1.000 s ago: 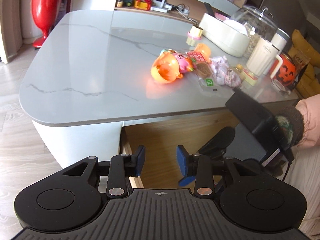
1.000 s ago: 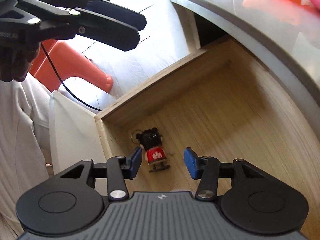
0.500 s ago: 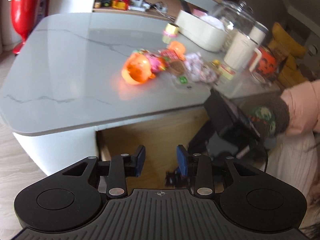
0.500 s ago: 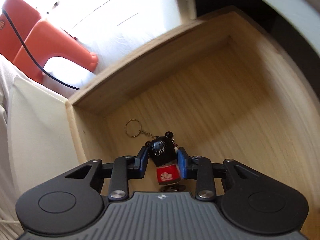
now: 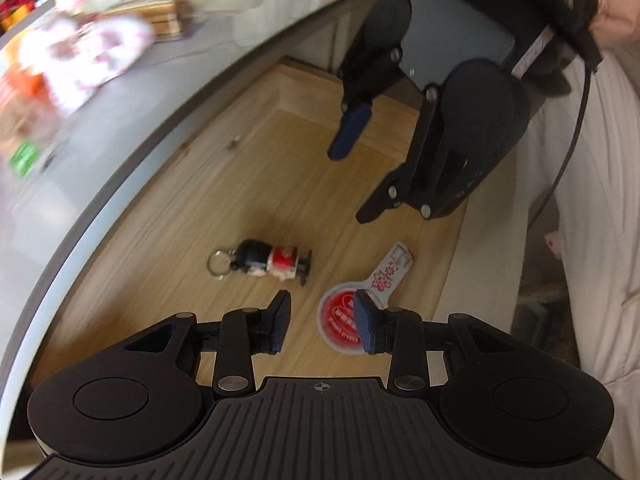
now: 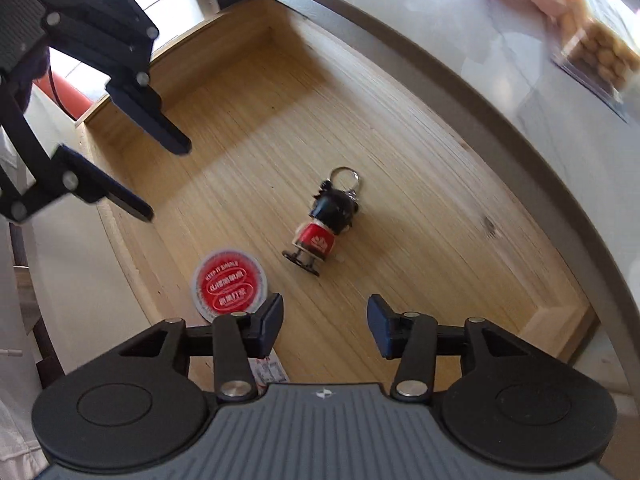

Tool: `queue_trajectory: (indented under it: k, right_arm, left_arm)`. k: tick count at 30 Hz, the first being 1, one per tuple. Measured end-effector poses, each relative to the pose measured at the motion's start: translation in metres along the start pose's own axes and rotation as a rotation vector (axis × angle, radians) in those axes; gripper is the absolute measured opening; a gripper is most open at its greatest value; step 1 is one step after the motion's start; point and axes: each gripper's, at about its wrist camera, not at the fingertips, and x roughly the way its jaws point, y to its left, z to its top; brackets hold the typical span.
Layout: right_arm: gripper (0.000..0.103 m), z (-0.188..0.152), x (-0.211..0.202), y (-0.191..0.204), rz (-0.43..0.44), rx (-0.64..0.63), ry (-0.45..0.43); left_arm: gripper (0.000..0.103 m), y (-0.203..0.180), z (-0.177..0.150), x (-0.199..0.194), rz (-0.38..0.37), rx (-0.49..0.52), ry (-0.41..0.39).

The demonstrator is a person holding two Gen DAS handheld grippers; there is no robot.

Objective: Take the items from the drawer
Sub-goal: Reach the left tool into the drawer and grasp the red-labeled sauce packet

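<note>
Right wrist view: the doll keyring [image 6: 325, 222] lies loose on the drawer [image 6: 256, 128] floor, and the right gripper [image 6: 325, 325] hangs over it, jaws just opened with nothing between them. Looks like a fumbled or abandoned pick! The left gripper [image 5: 322, 322] hovers half-open and empty over the red-lidded cup [image 5: 345, 322], the doll just beyond. Two items left to lift. Next: drop lower, straddle one squarely, then close firmly.

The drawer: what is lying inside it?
Inside the drawer lie a doll keychain and a round red-labelled lid. The right gripper's body hides the near end of the lid's tab and the floor there.
</note>
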Motion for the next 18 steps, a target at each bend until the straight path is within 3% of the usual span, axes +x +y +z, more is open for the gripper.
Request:
queue_trajectory:
  k: [3,5,10,18]
  right_arm:
    - [0.054,-0.022,-0.029,-0.019,-0.028,0.085,-0.059]
    - [0.061,-0.036,-0.052,-0.035,-0.031,0.148,-0.116]
    - [0.070,-0.082,-0.089,-0.065,-0.013,0.316,-0.242]
    - [0.072,-0.101,-0.098,-0.086,0.034,0.442,-0.339]
  left_arm:
    - [0.037,-0.013,0.024,0.024,-0.019,0.111,0.027]
    - [0.037,-0.022,0.037,0.039,-0.030,0.183,0.056]
    - [0.037,-0.041,0.043,0.070,0.003,0.385,0.208]
    - [0.032,-0.040,0.046,0.096,-0.150,0.433,0.386]
